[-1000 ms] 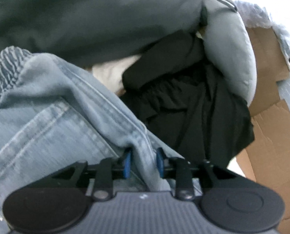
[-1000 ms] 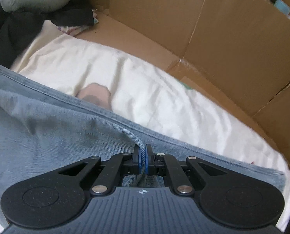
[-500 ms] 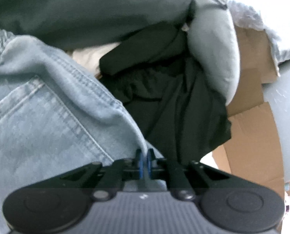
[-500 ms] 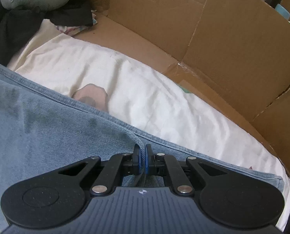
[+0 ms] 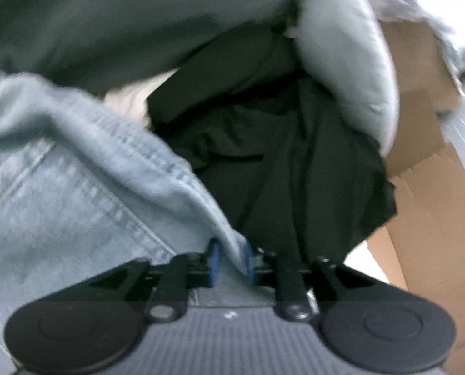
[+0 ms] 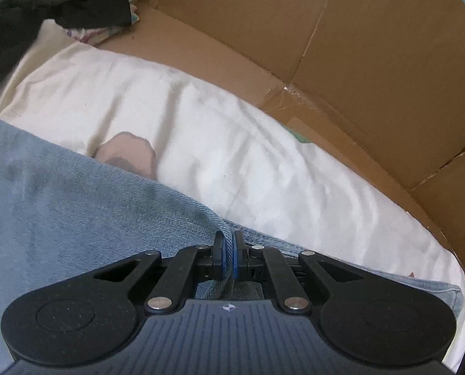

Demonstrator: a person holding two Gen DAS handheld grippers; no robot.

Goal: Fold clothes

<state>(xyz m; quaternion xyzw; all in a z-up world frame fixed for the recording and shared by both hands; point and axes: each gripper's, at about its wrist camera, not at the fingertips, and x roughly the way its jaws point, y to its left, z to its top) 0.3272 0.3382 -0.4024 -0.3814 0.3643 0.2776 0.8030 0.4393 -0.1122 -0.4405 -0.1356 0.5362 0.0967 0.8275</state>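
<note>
Two edges of the denim jeans (image 6: pixel 76 218) were gripped over the cream sheet (image 6: pixel 232 156): right gripper (image 6: pixel 228 262) clenched on a fold, left gripper (image 5: pixel 231 261) jaws opening around denim. Regrasping seemed needed before folding.

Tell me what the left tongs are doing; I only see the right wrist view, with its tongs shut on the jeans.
Observer: The left tongs are opening, with a fold of the jeans between them.
Operator: What lies just past them?
Observer: A crumpled black garment, right beyond that fold.
Operator: Anything above the jeans there?
Observer: A big grey-green cloth fills the top of that view.
</note>
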